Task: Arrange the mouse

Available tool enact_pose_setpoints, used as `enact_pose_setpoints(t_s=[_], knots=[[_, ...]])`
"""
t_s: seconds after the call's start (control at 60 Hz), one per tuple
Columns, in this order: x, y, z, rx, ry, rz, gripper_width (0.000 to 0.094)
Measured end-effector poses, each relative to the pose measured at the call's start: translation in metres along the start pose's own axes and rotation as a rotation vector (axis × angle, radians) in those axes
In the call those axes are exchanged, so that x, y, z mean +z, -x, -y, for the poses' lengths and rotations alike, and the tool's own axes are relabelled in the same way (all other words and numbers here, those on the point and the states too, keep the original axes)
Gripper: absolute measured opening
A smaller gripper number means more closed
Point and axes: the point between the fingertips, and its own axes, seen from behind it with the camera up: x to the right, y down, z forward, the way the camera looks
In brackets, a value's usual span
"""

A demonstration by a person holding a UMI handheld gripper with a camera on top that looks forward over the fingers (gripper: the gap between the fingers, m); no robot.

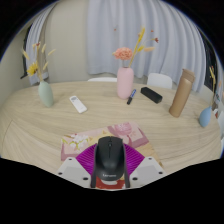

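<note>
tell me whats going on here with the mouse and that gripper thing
A person's handheld gripper has a black computer mouse sitting between its two fingers, just above a round wooden table. Whether the pads actually press on the mouse is not clear. Beyond it lie pink cards, and farther back a white remote, a pink vase with flowers, a black bar-shaped device, a pale green vase and a tall brown box.

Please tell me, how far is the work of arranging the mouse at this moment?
Done: the gripper has reached the black mouse, which sits between its fingers. In hand: the grasp itself; whether the pads already press on the mouse cannot be told. Left: moving the mouse to its place on the round table; beneath and beyond it lies a pink patterned mat, but the target spot is not shown.
</note>
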Motion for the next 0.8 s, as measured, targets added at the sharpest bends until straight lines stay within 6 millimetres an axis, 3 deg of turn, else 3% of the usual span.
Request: enact_pose_setpoints(t_s=[0.1,0.233,0.283,0.333,0.367,0.45,0.55,0.667,0.8], knots=[[0.011,0.012,-0.029,0.013,0.044,0.005,0.0381],[0.008,0.011,-0.031,0.043,0.029,-0.017,0.0421],[0.005,0.01,-0.034,0.048,0.051,-0.021,0.0565],[-0.002,0.008,-0.035,0.061,0.07,-0.029,0.0876],[-0.011,0.008,-0.032,0.069,0.063,-0.024,0.083],[-0.045,0.001,-0.023,0.077,0.036,-0.034,0.0864],[-0.099,-0.009,-0.03,0.067,0.039,-0.071,0.0862],[-0.17,-0.006,-0.054,0.093,0.046,-0.072,0.0861],[-0.241,-0.002,-0.094,0.108,0.065,-0.081,0.0861]])
